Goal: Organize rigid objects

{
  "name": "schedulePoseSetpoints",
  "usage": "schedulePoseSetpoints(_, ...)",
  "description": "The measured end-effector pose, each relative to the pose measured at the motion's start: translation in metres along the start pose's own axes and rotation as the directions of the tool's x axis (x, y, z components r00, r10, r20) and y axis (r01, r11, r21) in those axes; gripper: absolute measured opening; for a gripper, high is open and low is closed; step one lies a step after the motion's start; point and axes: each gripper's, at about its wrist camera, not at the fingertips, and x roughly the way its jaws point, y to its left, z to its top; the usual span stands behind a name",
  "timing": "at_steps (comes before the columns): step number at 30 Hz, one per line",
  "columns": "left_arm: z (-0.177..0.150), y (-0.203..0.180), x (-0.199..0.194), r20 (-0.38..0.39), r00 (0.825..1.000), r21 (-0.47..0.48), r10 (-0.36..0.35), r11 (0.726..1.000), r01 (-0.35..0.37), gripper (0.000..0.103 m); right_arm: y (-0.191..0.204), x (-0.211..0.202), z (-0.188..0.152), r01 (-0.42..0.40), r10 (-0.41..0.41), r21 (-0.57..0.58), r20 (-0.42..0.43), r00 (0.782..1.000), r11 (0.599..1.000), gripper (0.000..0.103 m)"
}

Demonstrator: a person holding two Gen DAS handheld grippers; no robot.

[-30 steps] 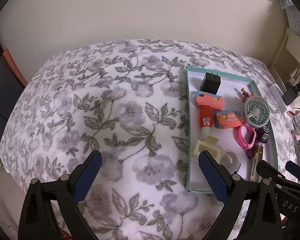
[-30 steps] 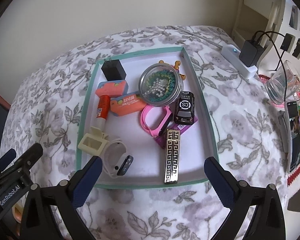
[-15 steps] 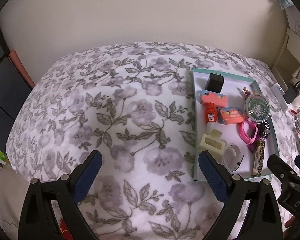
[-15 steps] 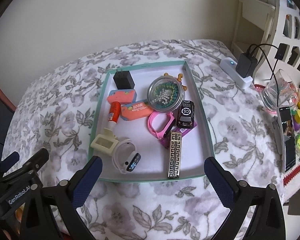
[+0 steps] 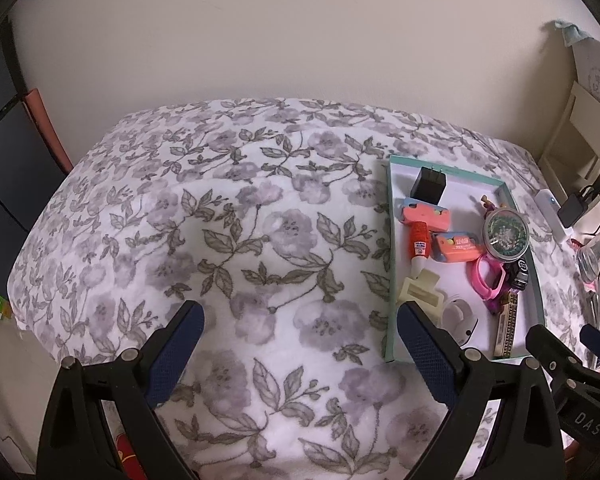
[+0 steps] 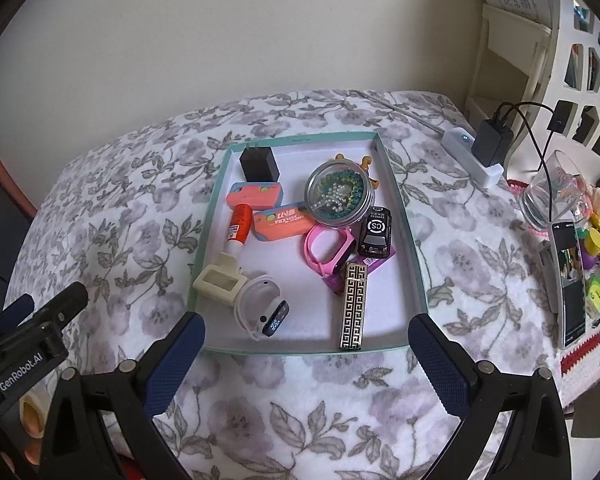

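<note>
- Now both my hand-held grippers, left (image 5: pixel 298 346) and right (image 6: pixel 306 360), hang wide and empty over the floral table (image 5: pixel 228 248).
- All the objects lie in the tray (image 6: pixel 408 236), so I judge sorting nearly done or not begun.
- Next I'd pick one clear item, perhaps the near patterned bar (image 6: pixel 354 306).

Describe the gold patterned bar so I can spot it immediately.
Find the teal-rimmed tray on the floral cloth. In its near right part lies the gold patterned bar, its far end over a purple piece. Its black-and-gold maze pattern is unique there.
</note>
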Motion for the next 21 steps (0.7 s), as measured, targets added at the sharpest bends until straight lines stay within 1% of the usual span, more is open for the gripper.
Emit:
schedulePoseSetpoints(5,-0.0019,0.0036,0.0000,-0.003,1.000,-0.014,0.003,1.000,-0.003,0.097,0.0004,-0.0029,-0.0018,0.001,-0.001,-0.004,0.003,1.000,1.000,0.103)
schedulePoseSetpoints(21,-0.0027,0.0042,0.0017,-0.010,1.000,-0.015,0.000,1.000,0.000,0.097,-0.0006,-0.0005,-0.0007,0.002,-0.002,-0.013,-0.005,1.000,1.000,0.103)
